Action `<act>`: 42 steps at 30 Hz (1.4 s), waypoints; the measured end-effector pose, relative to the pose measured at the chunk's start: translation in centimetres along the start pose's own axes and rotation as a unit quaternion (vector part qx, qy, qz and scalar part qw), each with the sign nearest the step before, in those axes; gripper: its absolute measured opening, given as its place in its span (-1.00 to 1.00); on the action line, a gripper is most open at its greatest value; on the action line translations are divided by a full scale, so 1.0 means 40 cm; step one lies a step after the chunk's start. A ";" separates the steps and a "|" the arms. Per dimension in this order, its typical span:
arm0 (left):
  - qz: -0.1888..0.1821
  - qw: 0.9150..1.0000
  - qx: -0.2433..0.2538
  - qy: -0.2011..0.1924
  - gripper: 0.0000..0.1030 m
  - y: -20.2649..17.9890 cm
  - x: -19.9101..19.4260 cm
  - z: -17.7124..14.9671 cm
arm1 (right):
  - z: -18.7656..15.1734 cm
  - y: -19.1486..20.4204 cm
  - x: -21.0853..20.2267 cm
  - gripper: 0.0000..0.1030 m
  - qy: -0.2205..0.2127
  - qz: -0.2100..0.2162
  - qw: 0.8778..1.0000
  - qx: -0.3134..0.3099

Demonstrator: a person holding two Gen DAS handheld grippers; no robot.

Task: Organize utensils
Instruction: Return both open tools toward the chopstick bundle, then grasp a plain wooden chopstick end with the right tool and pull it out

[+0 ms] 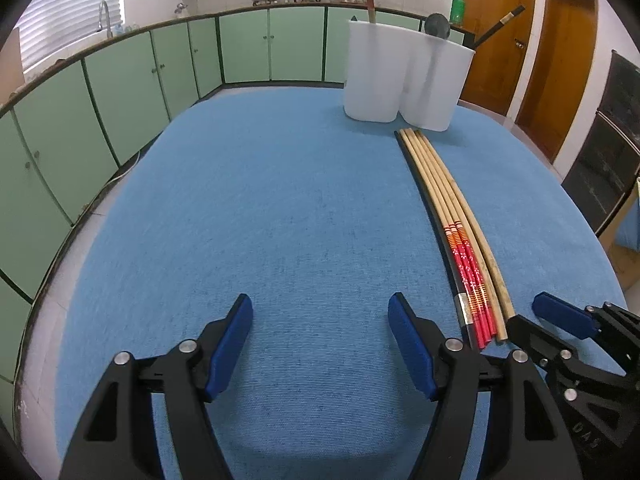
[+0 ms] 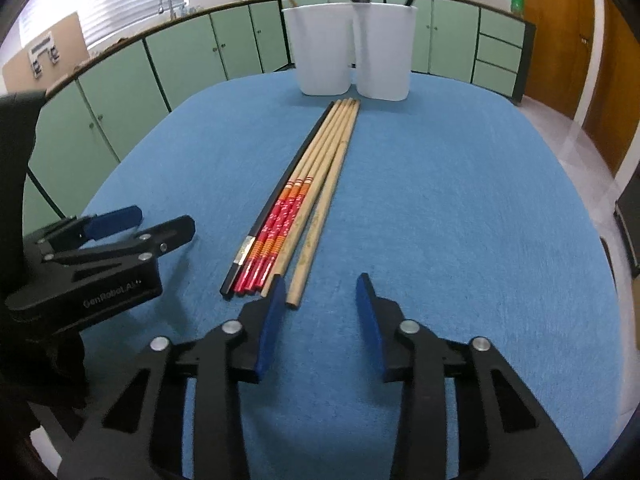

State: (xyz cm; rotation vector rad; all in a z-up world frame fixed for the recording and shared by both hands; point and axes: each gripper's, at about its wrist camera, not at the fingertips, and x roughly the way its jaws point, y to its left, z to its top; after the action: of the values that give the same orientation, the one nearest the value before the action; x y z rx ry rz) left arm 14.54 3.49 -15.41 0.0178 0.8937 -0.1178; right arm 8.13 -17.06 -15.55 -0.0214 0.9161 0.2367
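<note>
My left gripper (image 1: 320,344) hangs spread wide over bare woven blue cloth (image 1: 260,220). My right gripper (image 2: 320,312) is parted too, nothing between its blue pads, just short of the chopsticks (image 2: 304,200): slim round bamboo, red-patterned ones, one black, bundled before two smooth white plastic holders (image 2: 352,56).

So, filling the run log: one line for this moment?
left tool open, empty | right tool open, empty | chopsticks on tablecloth
</note>
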 end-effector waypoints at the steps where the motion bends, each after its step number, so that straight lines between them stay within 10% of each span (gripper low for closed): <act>1: 0.000 1.000 0.000 0.000 0.35 -0.001 -0.001 -0.002 | 0.002 0.003 0.002 -0.50 0.000 0.001 1.000 -0.004; 5: -0.004 1.000 -0.001 -0.001 0.35 -0.005 -0.005 -0.006 | 0.005 0.001 0.008 -0.84 0.003 0.019 1.000 -0.003; 42: -0.015 0.999 0.029 0.003 0.46 -0.087 -0.020 -0.039 | -0.023 -0.178 -0.040 -0.83 -0.008 -0.013 0.998 0.058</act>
State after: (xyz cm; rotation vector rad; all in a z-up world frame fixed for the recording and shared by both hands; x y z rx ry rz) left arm 12.45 0.20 -15.63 0.0576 0.8956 -0.1722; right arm 8.00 -24.42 -15.45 0.0749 0.9108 0.1586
